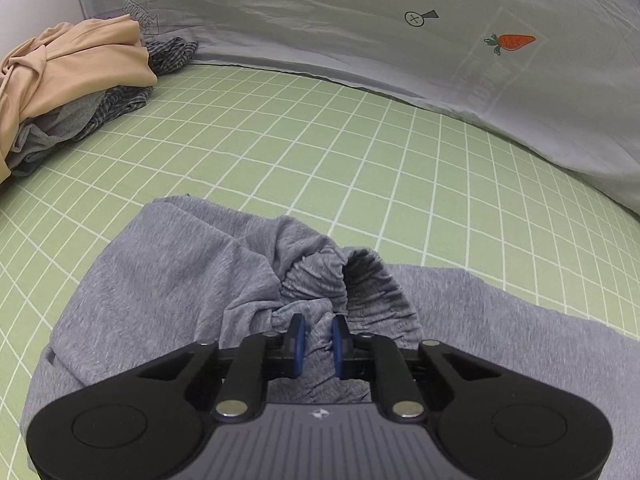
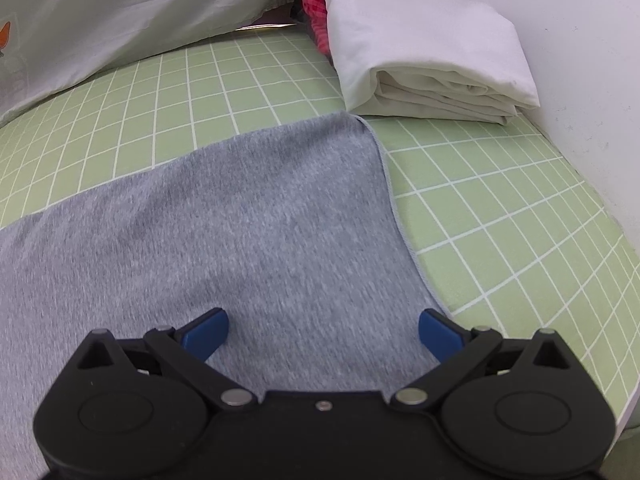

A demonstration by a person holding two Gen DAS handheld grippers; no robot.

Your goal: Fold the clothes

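Grey garment [image 1: 168, 264] | left tongs [image 1: 318, 336] clamp waistband | right tongs [image 2: 323, 330] apart above hem

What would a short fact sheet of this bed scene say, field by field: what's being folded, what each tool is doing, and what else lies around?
Surface: green grid sheet
Garment: grey shorts, spread partly flat
Left tool: pads pinched on the gathered waistband
Right tool: wide open above the grey fabric, gripping nothing
Far left: crumpled clothes pile
Far right: folded white linen
Behind: grey duvet with carrot print
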